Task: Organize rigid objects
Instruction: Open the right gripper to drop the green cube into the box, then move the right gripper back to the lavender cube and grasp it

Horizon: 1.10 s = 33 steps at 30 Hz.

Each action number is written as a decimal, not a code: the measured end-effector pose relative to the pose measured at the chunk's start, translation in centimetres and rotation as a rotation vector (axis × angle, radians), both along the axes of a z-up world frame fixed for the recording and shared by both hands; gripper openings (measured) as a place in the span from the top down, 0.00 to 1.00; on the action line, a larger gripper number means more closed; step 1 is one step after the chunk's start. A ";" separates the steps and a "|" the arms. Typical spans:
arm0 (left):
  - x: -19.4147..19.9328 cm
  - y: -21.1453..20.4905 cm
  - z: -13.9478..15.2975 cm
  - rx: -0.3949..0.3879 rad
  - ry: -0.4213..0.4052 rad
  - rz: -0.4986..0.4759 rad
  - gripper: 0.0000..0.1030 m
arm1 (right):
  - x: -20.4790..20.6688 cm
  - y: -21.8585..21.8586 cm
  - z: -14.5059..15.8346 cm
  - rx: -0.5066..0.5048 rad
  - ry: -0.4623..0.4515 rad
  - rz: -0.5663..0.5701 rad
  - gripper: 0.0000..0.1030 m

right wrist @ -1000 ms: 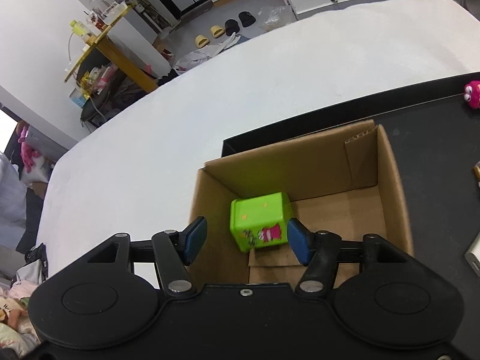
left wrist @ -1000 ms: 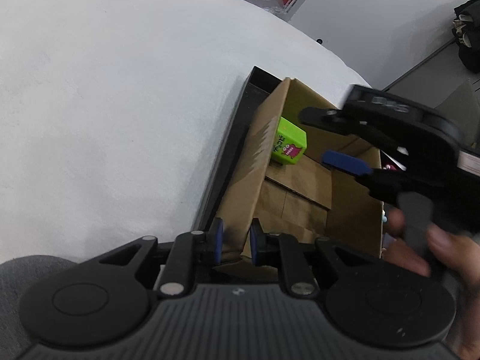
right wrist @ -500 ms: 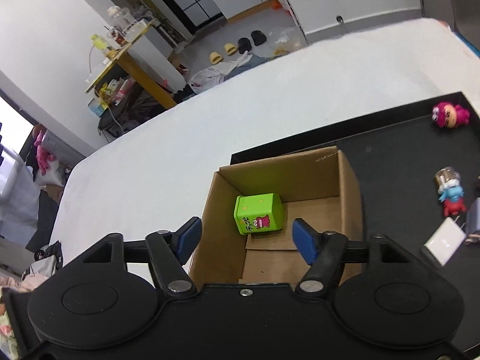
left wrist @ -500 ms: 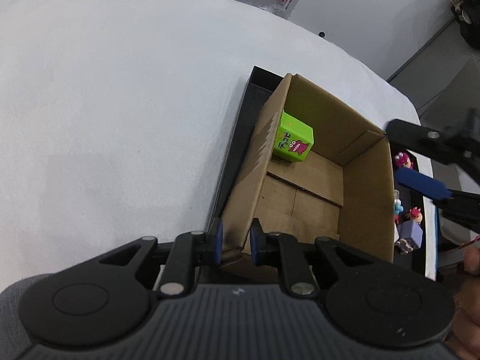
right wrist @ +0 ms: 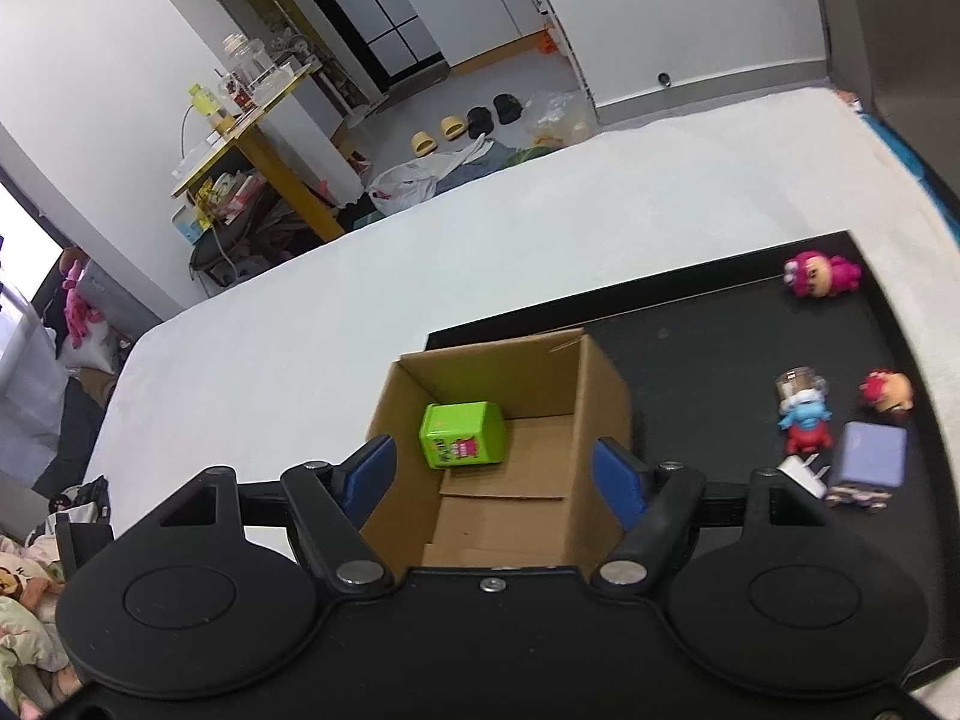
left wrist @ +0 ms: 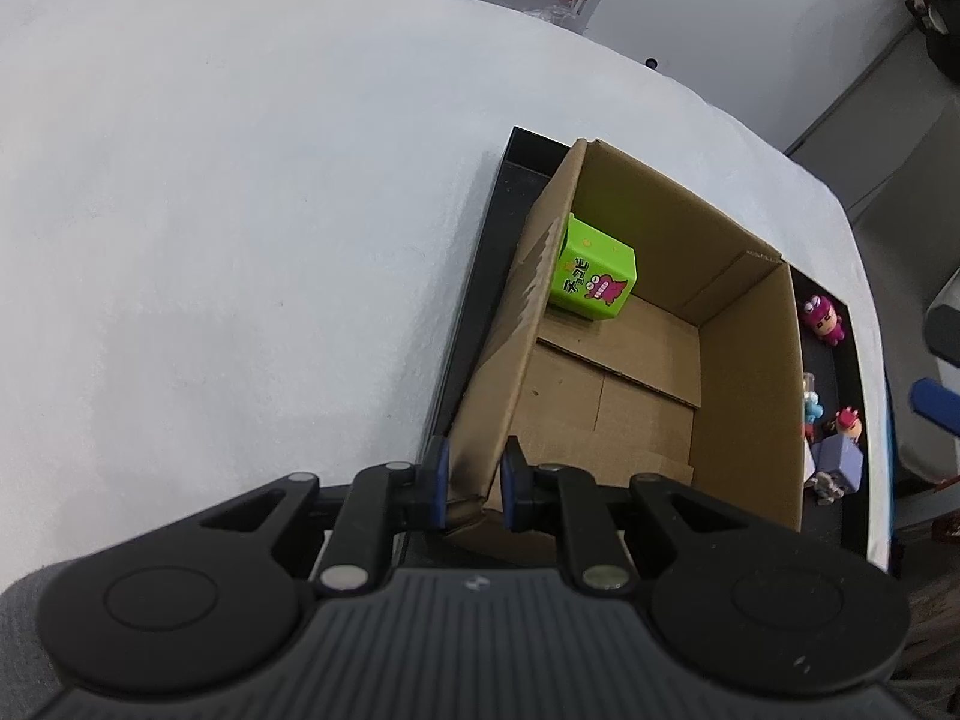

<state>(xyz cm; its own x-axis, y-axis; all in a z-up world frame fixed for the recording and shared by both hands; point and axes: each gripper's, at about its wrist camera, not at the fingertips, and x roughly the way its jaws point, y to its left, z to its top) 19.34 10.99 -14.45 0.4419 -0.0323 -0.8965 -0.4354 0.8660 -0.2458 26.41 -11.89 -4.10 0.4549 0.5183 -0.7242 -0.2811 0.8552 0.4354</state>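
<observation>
Left-wrist view: left gripper (left wrist: 471, 489) clamped the box (left wrist: 744, 372) corner. Right gripper (right wrist: 492, 468) hung empty, spread above it; next pick should clear the rim. Green cube (left wrist: 594, 283) lay inside.

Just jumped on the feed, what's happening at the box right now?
The left gripper is clamped on the near wall of the cardboard box, which sits on the black tray. The right gripper hangs open above it, empty. A green cube lies inside; several small figures, such as the pink one, wait on the tray.
</observation>
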 end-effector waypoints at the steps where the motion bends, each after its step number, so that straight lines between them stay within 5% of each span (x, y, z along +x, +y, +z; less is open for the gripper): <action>1: 0.1 -0.1 0.1 0.008 0.004 -0.001 0.85 | 0.0 -0.3 0.1 -0.006 -0.003 -0.001 0.30; 14: 0.0 -0.9 0.2 0.042 0.007 0.014 0.87 | 0.4 -5.1 0.1 -0.013 -0.026 -0.057 0.21; 33: 0.1 -2.4 0.4 0.113 0.015 0.012 0.89 | 1.0 -11.0 -4.4 -0.004 0.031 -0.130 0.18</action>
